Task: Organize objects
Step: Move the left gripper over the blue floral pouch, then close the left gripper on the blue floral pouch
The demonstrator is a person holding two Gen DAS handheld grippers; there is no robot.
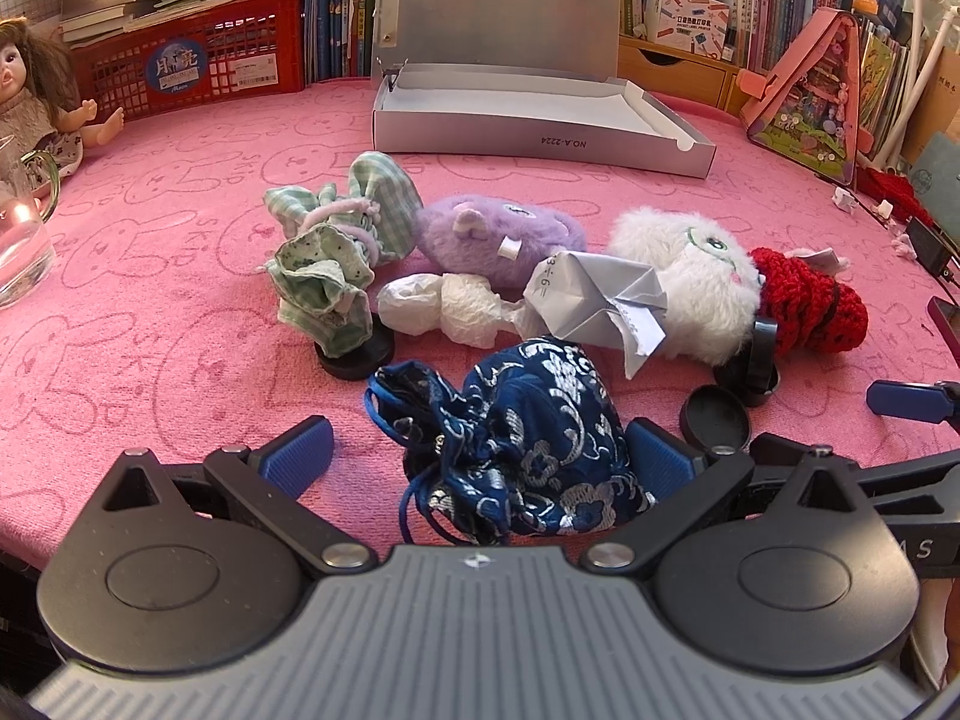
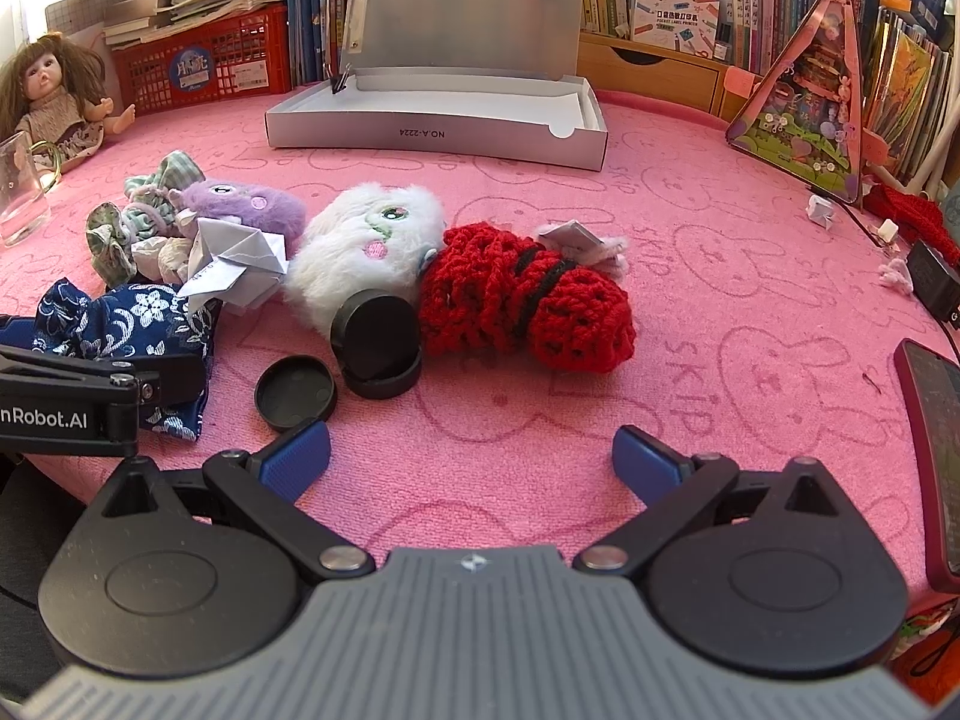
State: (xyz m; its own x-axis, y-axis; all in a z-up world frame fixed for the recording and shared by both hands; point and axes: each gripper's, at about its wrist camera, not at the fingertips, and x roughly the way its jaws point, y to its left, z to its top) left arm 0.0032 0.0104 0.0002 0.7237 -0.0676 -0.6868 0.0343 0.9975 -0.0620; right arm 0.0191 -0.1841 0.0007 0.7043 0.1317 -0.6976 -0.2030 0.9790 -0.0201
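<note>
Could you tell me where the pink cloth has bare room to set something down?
Free: the strip between the silver box and the toy heap, and the wide patch right of the red knitted pouch up to the phone. Also left of the green cloth bag, toward the glass. Crowded: around the white plush and blue pouch.

drawstring pouch (image 1: 528, 450): navy, silver floral brocade | crocheted bag (image 2: 528, 306): red, black band | plush (image 2: 366, 240): white, pink cheek | plush (image 1: 498, 234): lilac | cloth bag (image 1: 336, 234): green-white check | tablecloth (image 2: 690, 360): pink, rabbit outlines | box (image 2: 438, 114): silver | lid (image 2: 294, 393): black
</note>
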